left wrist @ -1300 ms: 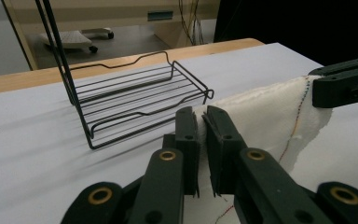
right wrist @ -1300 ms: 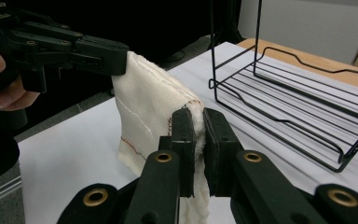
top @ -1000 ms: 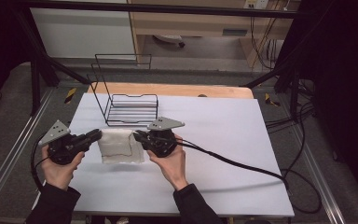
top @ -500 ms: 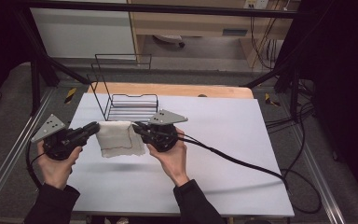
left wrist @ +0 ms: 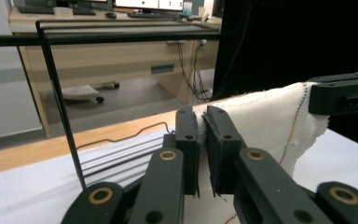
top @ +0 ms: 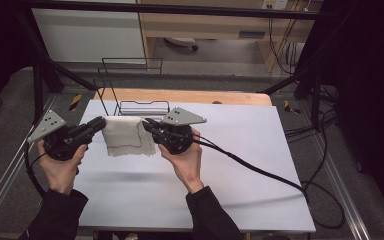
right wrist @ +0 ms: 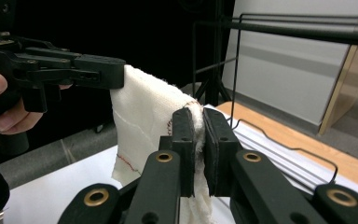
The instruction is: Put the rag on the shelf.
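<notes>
A white cloth (top: 126, 136) with a stitched hem hangs lifted above the white table (top: 240, 165), stretched between both grippers. My left gripper (top: 100, 123) is shut on the cloth's left top corner (left wrist: 242, 116). The right gripper (top: 146, 123) is shut on the opposite top corner (right wrist: 158, 112). In the left gripper view the jaws pinch the cloth edge, with the right gripper (left wrist: 349, 93) at the far side. In the right gripper view my left gripper (right wrist: 112, 72) holds the far corner. The cloth hangs just in front of the black wire rack (top: 130, 85).
The wire rack stands at the table's back left, its base (top: 145, 106) right behind the cloth. A wooden strip (top: 215, 96) runs along the far table edge. The right gripper's black cable (top: 260, 172) trails across the table to the right. Metal frame rails (top: 345, 200) flank the table.
Both grippers have risen and moved away from me toward the rack with the cloth. The cloth went from lying bunched on the table to hanging spread between them.
</notes>
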`<move>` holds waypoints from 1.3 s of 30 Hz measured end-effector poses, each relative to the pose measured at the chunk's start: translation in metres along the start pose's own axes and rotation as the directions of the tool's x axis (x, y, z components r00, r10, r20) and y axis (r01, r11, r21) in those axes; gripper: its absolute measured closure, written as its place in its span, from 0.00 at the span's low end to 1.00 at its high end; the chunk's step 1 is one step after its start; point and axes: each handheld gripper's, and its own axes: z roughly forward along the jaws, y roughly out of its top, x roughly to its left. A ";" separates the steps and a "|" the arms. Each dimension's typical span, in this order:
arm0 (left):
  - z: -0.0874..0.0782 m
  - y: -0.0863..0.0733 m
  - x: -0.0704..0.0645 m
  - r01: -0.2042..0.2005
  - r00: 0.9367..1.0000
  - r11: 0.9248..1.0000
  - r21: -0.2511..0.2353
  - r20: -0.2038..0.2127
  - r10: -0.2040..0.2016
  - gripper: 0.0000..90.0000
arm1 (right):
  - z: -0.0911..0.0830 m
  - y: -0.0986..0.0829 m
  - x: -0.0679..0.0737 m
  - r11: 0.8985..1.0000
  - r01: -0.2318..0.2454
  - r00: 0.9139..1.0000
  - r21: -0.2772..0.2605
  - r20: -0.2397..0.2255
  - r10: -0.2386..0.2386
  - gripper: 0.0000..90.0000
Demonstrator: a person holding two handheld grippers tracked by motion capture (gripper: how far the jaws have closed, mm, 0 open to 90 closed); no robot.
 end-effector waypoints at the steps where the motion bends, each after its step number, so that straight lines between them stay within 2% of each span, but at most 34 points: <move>1: 0.001 0.001 0.000 0.000 1.000 1.000 -0.005 0.001 0.000 0.93 | 0.000 0.000 0.000 1.000 0.000 1.000 0.000 0.000 0.000 0.94; 17: 0.005 0.022 0.002 -0.010 1.000 0.997 -0.082 -0.007 0.010 0.93 | -0.002 0.026 -0.006 0.995 0.023 0.999 -0.093 0.032 -0.020 0.94; 33: 0.013 0.042 0.008 -0.008 1.000 0.991 -0.135 -0.021 0.006 0.93 | 0.004 0.049 -0.012 0.988 0.064 0.996 -0.140 0.072 -0.055 0.94; 39: 0.015 0.051 0.011 -0.017 0.999 0.989 -0.146 -0.031 0.013 0.93 | 0.007 0.054 -0.015 0.987 0.061 0.996 -0.152 0.075 -0.050 0.94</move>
